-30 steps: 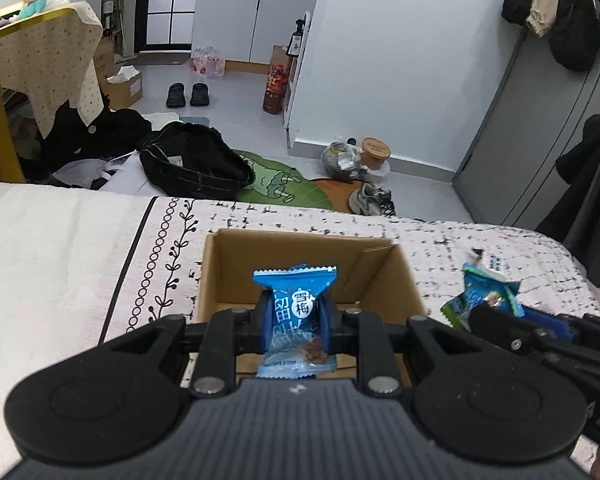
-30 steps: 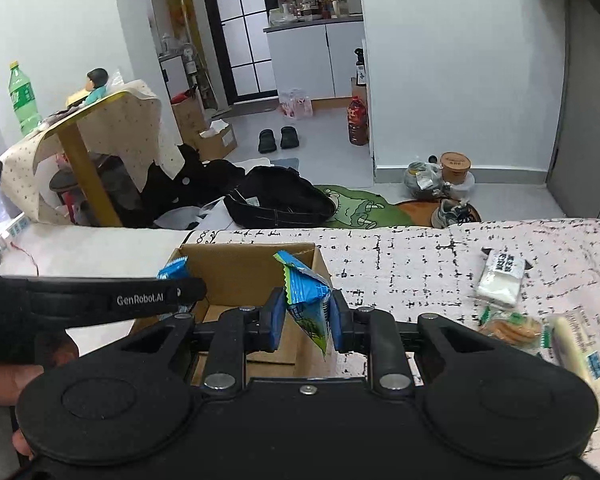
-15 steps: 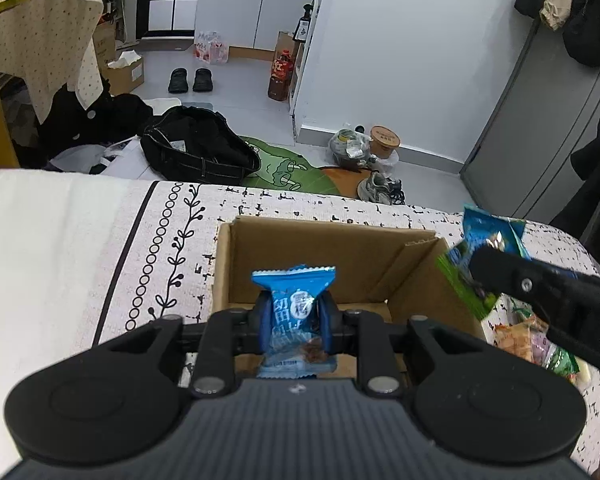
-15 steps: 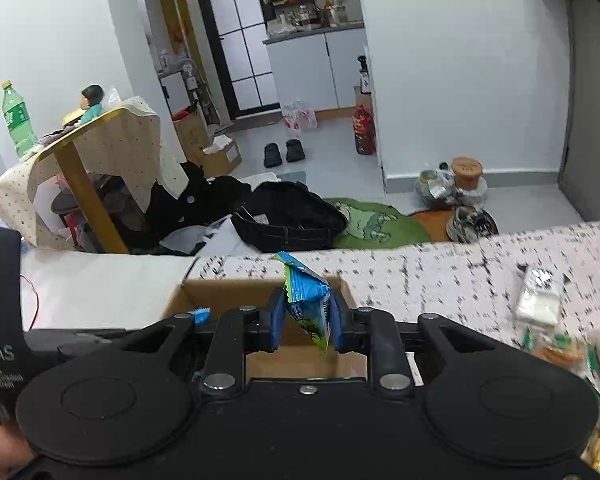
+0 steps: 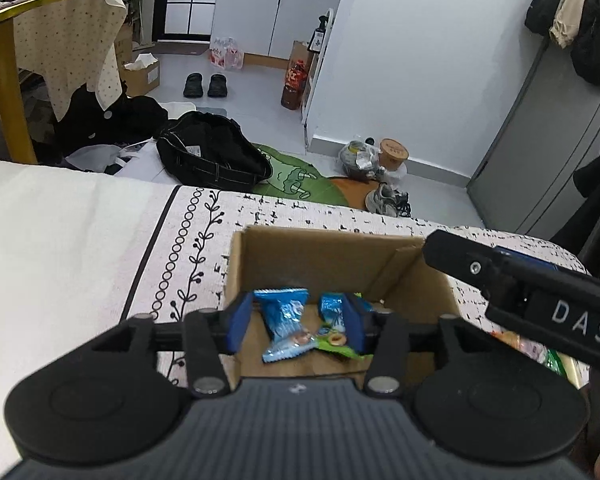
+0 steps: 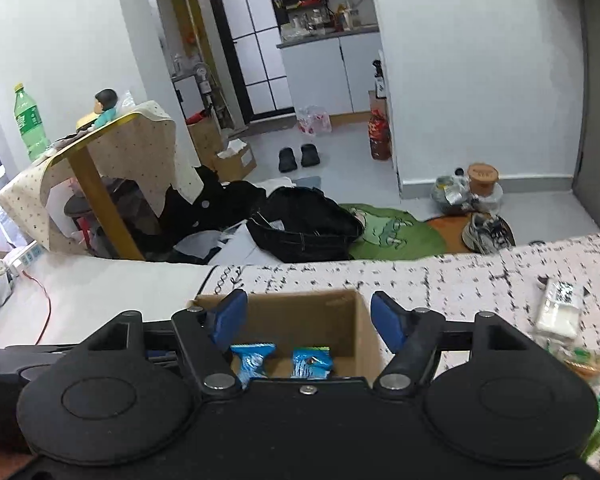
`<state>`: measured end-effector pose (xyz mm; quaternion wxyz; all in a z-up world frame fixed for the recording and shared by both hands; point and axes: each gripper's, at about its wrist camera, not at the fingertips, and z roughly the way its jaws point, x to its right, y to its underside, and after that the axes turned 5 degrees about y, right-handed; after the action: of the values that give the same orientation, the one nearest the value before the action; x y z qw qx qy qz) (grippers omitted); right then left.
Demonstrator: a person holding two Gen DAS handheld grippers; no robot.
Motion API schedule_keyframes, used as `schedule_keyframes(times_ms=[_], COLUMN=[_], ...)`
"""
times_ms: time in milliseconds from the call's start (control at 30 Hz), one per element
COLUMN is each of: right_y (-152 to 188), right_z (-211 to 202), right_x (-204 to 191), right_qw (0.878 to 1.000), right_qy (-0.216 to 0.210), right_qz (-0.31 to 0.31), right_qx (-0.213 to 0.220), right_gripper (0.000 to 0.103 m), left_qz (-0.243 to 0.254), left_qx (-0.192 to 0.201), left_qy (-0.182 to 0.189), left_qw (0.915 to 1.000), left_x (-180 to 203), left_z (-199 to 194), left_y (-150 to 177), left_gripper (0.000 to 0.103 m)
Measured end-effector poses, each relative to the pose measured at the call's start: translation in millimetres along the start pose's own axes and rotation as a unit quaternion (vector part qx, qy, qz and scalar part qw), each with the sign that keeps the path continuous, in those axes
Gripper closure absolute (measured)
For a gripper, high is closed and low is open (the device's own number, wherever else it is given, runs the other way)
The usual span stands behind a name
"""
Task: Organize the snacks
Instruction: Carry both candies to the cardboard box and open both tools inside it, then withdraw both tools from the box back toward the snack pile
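Both packets have dropped since a second ago: the left gripper and right gripper gape empty over the cardboard box, where the blue packet and green-blue packet apparently lie, collected.

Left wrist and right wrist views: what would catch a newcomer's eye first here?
The open cardboard box in the middle of the patterned cloth, with two blue snack packets, and, lying inside it. Both the left hand-held gripper and the right hand-held gripper are poised over the box with jaws spread and empty. More snacks lie loose on the cloth to the right.
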<state>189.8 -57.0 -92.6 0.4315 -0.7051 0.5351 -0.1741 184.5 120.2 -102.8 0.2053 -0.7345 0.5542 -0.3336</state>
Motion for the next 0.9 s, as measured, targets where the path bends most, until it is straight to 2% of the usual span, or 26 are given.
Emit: schedule_keyframes(times_ms=[33, 100, 167, 233, 300, 367, 533, 633, 900], right_y=[0, 0, 0, 2, 5, 9, 17, 22, 30], right_z=[-3, -12, -20, -28, -35, -40, -56, -68, -93], right_x=[3, 10, 16, 24, 31, 37, 53, 61, 74], right_qw=[1.000, 1.000, 1.000, 0.999, 0.999, 0.999, 0.998, 0.998, 0.998], right_qy=[0.002, 0.012, 0.020, 0.027, 0.033, 0.041, 0.047, 0.058, 0.066], right_qz=[0.003, 0.009, 0.013, 0.020, 0.022, 0.026, 0.042, 0.036, 0.015], right_qx=[0.000, 0.006, 0.013, 0.016, 0.013, 0.010, -0.007, -0.006, -0.002], right_gripper=[0.027, 0.018, 0.011, 0.004, 0.000, 0.000, 0.000, 0.000, 0.000], left_qz=[-0.001, -0.004, -0.009, -0.013, -0.011, -0.003, -0.001, 0.015, 0.051], left_qx=[0.002, 0.005, 0.011, 0.018, 0.025, 0.035, 0.049, 0.059, 0.040], left_qy=[0.001, -0.001, -0.004, -0.002, -0.002, 0.002, 0.026, 0.023, 0.039], left_qw=[1.0000, 1.0000, 0.9999, 0.9998, 0.9996, 0.9994, 0.9985, 0.9979, 0.9971], left_x=[1, 4, 6, 9, 12, 16, 22, 27, 43], left_z=[-2, -6, -11, -17, -23, -28, -39, -44, -51], left_y=[1, 1, 3, 3, 5, 7, 15, 18, 32], left_gripper=[0.045, 0.031, 0.022, 0.016, 0.004, 0.000, 0.000, 0.000, 0.000])
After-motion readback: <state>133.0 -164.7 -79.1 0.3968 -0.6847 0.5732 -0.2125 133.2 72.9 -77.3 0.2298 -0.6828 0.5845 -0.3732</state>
